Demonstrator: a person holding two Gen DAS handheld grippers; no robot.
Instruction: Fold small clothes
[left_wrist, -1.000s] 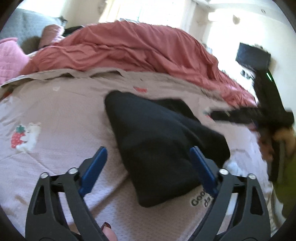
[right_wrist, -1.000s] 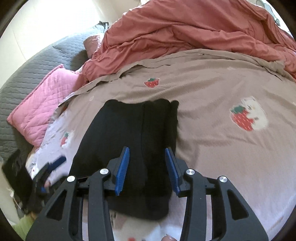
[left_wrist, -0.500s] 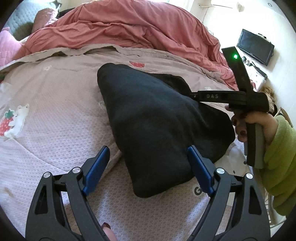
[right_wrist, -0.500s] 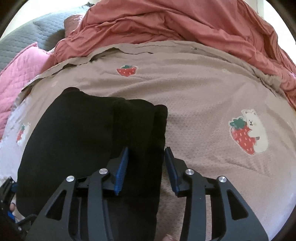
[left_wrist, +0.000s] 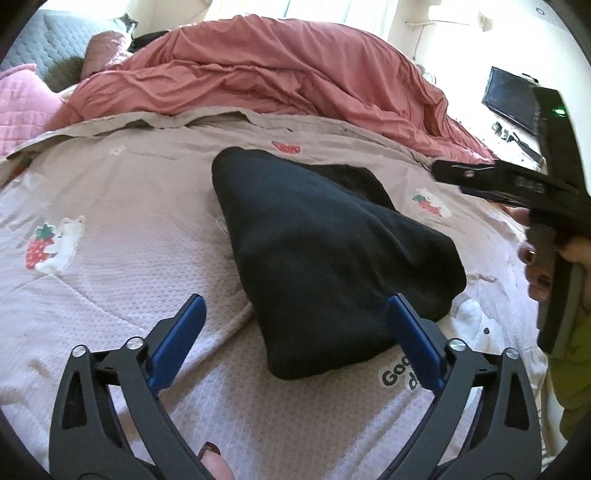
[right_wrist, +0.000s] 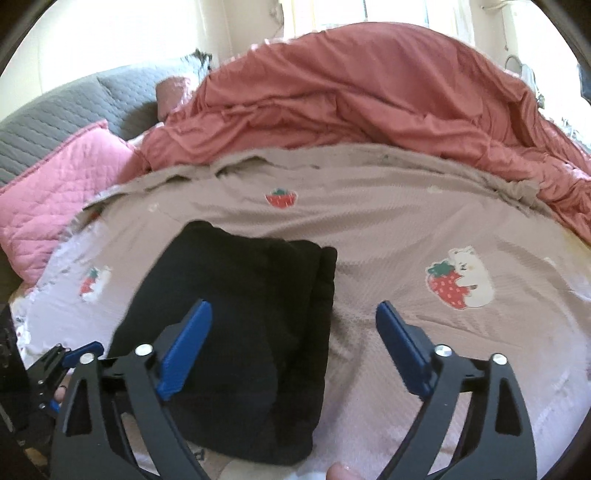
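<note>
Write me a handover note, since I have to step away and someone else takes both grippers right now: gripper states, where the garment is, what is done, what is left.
Left gripper: open, empty, hovering at the near corner of the black garment.
Right gripper: open, empty, above the garment's right edge.
Garment: lies folded into a compact, layered bundle on the strawberry-print bedspread, held by neither gripper.
Done: the folds appear made.
Left: probably check the shape, tidy the stepped far-right edge or add a last fold if wanted, then set it aside.
</note>
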